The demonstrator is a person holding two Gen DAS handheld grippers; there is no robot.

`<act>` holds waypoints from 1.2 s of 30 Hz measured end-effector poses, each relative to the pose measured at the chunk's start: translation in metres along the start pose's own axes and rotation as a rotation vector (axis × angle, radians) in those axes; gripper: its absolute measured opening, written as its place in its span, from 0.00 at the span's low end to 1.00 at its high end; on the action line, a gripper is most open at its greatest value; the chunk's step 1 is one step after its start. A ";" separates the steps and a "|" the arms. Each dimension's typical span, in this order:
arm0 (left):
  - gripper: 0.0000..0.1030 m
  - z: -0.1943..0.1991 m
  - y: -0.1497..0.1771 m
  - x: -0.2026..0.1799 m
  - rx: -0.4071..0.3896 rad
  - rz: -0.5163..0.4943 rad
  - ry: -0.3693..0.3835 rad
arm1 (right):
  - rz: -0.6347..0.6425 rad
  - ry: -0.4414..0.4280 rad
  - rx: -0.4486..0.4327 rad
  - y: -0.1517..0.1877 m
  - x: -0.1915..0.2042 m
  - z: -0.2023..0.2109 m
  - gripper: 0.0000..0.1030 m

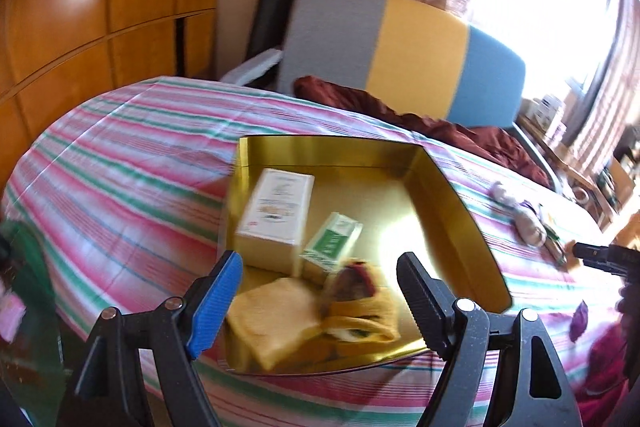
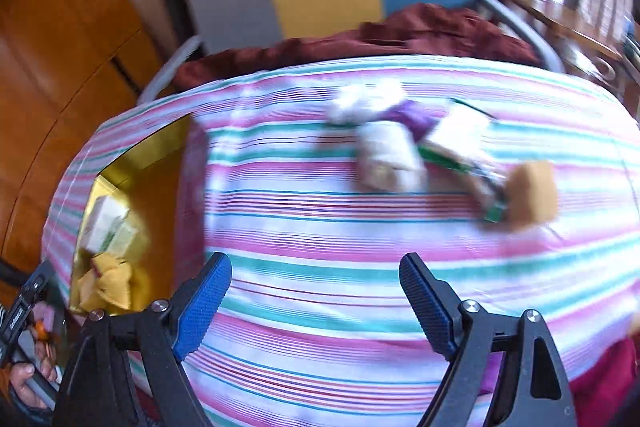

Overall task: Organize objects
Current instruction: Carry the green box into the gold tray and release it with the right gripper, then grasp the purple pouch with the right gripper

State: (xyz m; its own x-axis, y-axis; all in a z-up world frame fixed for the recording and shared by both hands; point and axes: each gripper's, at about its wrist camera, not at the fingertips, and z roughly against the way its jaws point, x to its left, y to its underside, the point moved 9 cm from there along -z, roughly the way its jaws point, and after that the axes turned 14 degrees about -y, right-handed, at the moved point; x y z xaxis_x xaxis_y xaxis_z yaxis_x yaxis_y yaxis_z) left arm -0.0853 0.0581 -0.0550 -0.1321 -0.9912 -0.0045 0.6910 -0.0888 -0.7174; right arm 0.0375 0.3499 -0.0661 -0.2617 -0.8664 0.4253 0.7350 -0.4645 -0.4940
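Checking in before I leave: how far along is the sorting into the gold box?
Done: the gold box holds a white carton, a green-and-white packet and yellow cloth. In hand: nothing; left gripper and right gripper are open. Left: a blurred cluster of items and a tan sponge-like block on the striped sheet.

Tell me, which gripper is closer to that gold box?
Left. The left gripper hovers open right over the gold box and its contents. The right gripper is off to the box's side, open above bare striped cloth.
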 end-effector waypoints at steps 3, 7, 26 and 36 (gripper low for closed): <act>0.78 0.000 0.000 -0.023 0.002 -0.037 0.032 | -0.091 0.095 -0.012 0.007 -0.049 0.025 0.85; 0.78 0.001 0.001 -0.054 0.008 -0.084 0.078 | -0.264 0.139 0.020 0.025 -0.100 0.042 0.85; 0.79 0.025 -0.003 -0.159 -0.026 -0.269 0.240 | -0.302 0.135 0.198 0.049 -0.121 -0.009 0.39; 0.79 0.011 -0.001 -0.214 0.032 -0.341 0.280 | -0.271 0.159 0.096 0.031 -0.137 -0.012 0.39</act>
State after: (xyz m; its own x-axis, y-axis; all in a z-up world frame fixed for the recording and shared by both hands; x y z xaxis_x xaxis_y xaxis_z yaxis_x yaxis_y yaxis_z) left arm -0.0501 0.2691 -0.0457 -0.5406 -0.8405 0.0371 0.5955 -0.4134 -0.6888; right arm 0.0885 0.4519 -0.1490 -0.5446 -0.7351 0.4038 0.6788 -0.6691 -0.3025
